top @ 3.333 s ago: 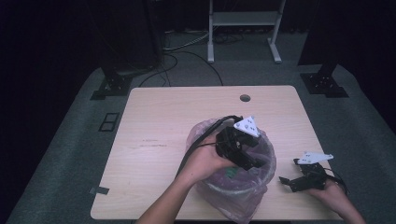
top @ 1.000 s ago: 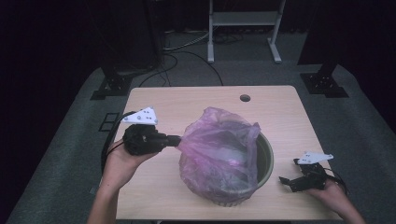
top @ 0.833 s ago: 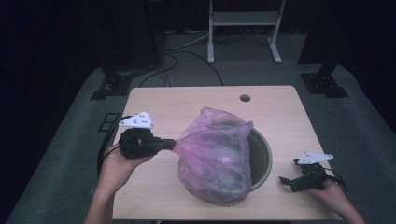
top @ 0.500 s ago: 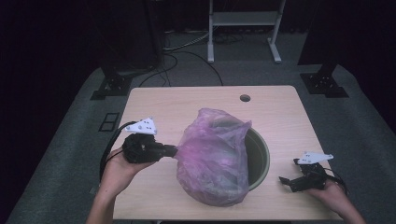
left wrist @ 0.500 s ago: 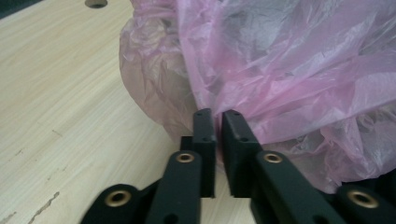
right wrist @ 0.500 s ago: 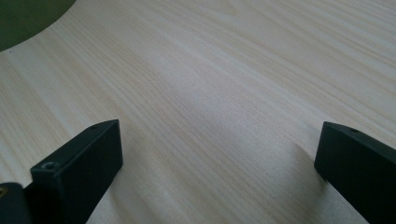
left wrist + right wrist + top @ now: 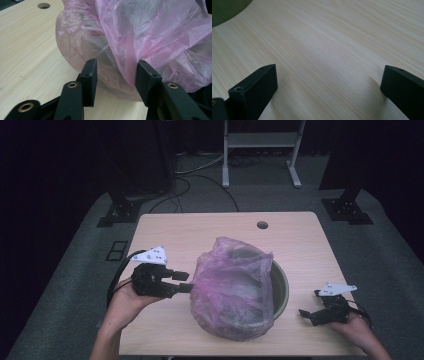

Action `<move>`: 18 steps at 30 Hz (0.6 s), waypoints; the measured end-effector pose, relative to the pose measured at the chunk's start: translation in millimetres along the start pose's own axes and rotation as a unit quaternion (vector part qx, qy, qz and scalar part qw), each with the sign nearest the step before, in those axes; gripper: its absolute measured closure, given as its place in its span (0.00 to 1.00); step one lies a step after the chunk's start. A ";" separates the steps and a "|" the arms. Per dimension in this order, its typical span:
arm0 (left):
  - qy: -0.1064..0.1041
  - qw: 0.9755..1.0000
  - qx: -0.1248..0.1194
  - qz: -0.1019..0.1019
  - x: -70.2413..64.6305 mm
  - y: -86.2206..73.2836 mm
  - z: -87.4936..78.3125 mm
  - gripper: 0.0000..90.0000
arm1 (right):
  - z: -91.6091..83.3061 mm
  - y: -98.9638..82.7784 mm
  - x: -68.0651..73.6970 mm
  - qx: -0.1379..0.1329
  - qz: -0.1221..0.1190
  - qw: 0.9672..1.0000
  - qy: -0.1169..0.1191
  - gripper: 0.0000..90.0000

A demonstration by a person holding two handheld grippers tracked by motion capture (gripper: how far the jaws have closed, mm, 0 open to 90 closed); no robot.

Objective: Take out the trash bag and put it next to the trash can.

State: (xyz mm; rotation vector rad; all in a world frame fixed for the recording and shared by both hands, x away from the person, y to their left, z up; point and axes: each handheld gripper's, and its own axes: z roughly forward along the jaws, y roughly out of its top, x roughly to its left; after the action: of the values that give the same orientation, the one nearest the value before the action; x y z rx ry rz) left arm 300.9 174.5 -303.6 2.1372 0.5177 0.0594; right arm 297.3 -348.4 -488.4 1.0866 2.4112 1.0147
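The pink plastic bag drapes over a round bin near the middle of the wooden table, toward its near edge. The left gripper sits just left of the bag; its jaws have just been opening and stand apart, a fold of the film hanging loose between them. The right gripper rests on the table at the near right, jaws wide apart over bare wood.

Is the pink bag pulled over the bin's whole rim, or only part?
Only part: the pink bag drapes the left and near side, while the bin shows bare rim at right.
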 end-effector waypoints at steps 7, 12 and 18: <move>-0.019 1.000 0.010 0.013 1.2 -2.9 12.1 0.53 | 0.0 0.0 0.0 0.000 0.000 1.000 0.000 0.00; -0.040 0.999 0.001 0.020 4.8 -6.9 19.5 0.48 | 0.0 0.0 0.0 0.000 0.000 1.000 0.000 0.00; -0.065 0.997 -0.003 0.029 8.5 -11.4 27.6 0.44 | 0.0 0.0 0.0 0.000 0.000 1.000 0.000 0.00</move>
State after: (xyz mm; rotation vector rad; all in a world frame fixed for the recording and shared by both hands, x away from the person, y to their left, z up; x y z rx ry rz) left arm 311.1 162.0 -330.1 2.1341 0.3785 -0.0443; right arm 297.3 -348.4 -488.5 1.0859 2.4113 1.0145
